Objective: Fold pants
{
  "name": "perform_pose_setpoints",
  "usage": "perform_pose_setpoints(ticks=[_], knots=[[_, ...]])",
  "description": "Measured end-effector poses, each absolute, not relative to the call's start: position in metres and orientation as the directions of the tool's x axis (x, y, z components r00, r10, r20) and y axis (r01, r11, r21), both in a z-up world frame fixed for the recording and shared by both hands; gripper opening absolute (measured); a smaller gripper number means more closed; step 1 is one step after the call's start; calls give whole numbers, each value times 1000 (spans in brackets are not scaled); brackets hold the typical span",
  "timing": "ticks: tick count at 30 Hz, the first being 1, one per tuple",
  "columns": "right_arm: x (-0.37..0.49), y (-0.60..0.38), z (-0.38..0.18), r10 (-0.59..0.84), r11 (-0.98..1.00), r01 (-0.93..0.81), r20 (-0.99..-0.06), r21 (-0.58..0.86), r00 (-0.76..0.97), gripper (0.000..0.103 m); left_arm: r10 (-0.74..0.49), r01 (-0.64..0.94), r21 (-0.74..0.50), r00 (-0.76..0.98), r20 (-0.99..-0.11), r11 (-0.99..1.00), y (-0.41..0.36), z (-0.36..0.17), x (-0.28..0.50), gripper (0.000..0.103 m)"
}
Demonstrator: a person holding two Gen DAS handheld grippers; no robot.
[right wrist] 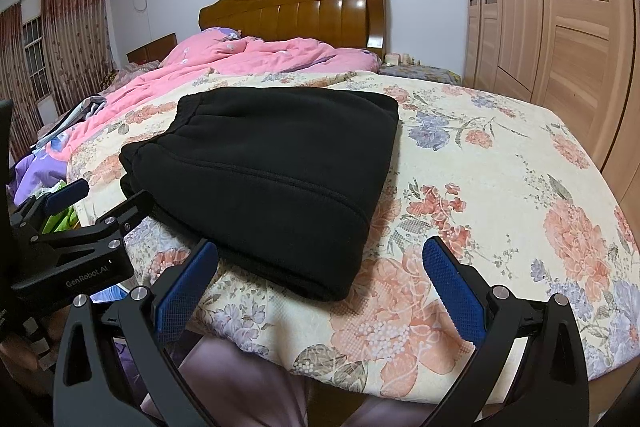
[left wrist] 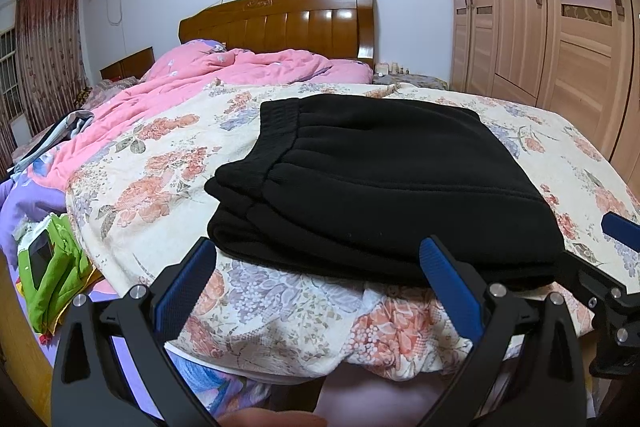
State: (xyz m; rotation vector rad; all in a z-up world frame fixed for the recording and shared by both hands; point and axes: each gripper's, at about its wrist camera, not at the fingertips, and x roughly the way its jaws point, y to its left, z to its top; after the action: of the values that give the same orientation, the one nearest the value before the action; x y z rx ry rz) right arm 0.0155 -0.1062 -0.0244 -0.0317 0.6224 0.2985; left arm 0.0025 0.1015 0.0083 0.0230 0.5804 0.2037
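The black fleece pants (left wrist: 384,187) lie folded into a thick, compact stack on the cream floral bedspread (left wrist: 168,155) of the bed, near its foot edge, with the elastic waistband turned toward the left side and the carved wooden headboard (left wrist: 280,23) far behind. The left gripper (left wrist: 320,271), black with blue ribbed pads, has its fingers spread wide and empty; its tips sit just at the near edge of the stack, whether touching the cloth cannot be told. The right gripper (right wrist: 320,271) is likewise released and holds nothing, its left pad (right wrist: 188,279) close by the stack's near right corner and its other finger over bare bedspread. A rumpled pink quilt (right wrist: 256,59) lies toward the headboard, and a light wooden wardrobe (right wrist: 552,7) stands along the bed's right side.
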Motion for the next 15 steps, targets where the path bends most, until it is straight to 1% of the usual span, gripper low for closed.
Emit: perform_pose_setpoints(ticks=[15], knots=[[17, -107, -27, 268, 956, -287, -581, 61, 768, 99, 199, -186, 81, 814, -545, 979, 101, 9, 2, 102]])
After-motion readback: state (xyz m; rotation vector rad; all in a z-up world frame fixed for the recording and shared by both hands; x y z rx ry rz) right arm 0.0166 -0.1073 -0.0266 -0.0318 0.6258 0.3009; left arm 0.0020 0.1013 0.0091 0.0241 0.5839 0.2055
